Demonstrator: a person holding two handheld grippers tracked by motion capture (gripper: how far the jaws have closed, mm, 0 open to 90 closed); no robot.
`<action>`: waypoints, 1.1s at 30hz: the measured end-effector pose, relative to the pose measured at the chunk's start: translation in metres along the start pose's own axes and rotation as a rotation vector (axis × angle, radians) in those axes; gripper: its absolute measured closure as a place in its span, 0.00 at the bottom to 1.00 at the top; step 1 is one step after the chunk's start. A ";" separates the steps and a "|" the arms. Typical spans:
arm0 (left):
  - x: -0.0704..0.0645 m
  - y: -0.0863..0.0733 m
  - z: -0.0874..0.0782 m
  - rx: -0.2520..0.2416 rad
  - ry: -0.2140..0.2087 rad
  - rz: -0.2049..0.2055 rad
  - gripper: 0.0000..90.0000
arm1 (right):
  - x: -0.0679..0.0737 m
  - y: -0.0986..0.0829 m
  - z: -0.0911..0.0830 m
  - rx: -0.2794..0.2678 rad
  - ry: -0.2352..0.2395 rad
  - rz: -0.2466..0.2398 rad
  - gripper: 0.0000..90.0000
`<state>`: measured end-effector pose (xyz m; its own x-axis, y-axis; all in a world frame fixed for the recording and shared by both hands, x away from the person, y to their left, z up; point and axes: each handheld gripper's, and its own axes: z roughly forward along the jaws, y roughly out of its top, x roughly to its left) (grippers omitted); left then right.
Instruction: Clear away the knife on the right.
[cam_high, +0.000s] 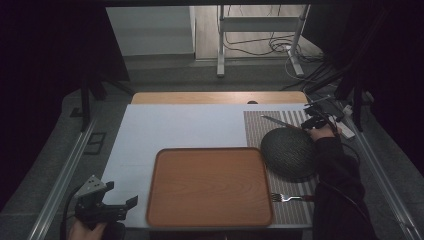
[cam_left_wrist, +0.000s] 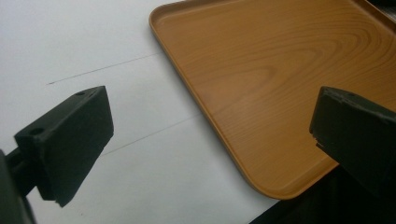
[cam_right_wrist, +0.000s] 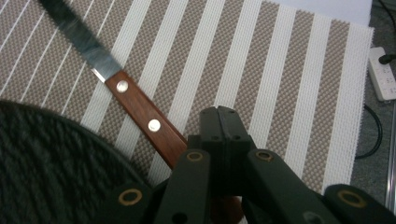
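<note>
left gripper (cam_high: 131, 206), black, two-jawed, with a grey three-cornered plate on top: sat at the table's 7 o'clock corner, held by a hand (cam_high: 82, 231) coming in from the bottom edge. its jaws stood wide apart with nothing between them; in the left gripper view they framed bare white sheet and the tray's near corner, touching neither.

white table covering (cam_high: 175, 125), flat sheet: spread over most of the tabletop, with a strip of pale wooden table edge (cam_high: 215, 97) showing at 12 o'clock.

orange-brown rectangular wooden tray (cam_high: 165, 200) with rounded corners and a low raised rim (cam_left_wrist: 196, 100): lay at the table's 6 o'clock, empty, just beside the left gripper.

brown-and-white striped woven placemat (cam_high: 252, 127): lay at the table's 3 o'clock side, touching the tray's right edge.

silver metal fork (cam_high: 286, 198): lay on the placemat at 5 o'clock, tines toward the tray.

dark round textured plate (cam_high: 287, 152): rested on the placemat, between fork and knife.

knife with a steel blade (cam_right_wrist: 81, 39) and a riveted reddish wooden handle (cam_right_wrist: 144, 119): lay on the placemat at 1 o'clock, beyond the plate, blade pointing toward 10 o'clock.

right gripper (cam_right_wrist: 223, 135), black: was at 2 o'clock, held by a dark-sleeved arm (cam_high: 335, 175). its jaws were pressed together over the handle's end, gripping it.

white power strip (cam_right_wrist: 382, 74): lay off the table past the placemat's edge.
</note>
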<state>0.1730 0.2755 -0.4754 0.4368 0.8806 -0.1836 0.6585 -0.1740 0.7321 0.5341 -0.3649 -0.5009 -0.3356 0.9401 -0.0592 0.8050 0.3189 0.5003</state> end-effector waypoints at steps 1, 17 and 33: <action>0.000 0.000 0.000 0.001 0.000 0.001 0.00 | 0.000 -0.001 -0.001 0.001 0.004 -0.001 0.99; 0.000 0.001 0.001 0.002 0.001 0.002 0.00 | 0.001 0.002 -0.012 -0.030 -0.004 0.015 0.81; -0.001 0.001 0.001 0.003 0.002 0.003 0.00 | 0.024 0.018 -0.006 -0.053 0.034 0.007 0.19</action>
<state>0.1737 0.2746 -0.4754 0.4371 0.8811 -0.1802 0.6594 -0.1777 0.7305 0.5377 -0.3377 -0.4879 -0.3473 0.9374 -0.0262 0.7809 0.3046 0.5453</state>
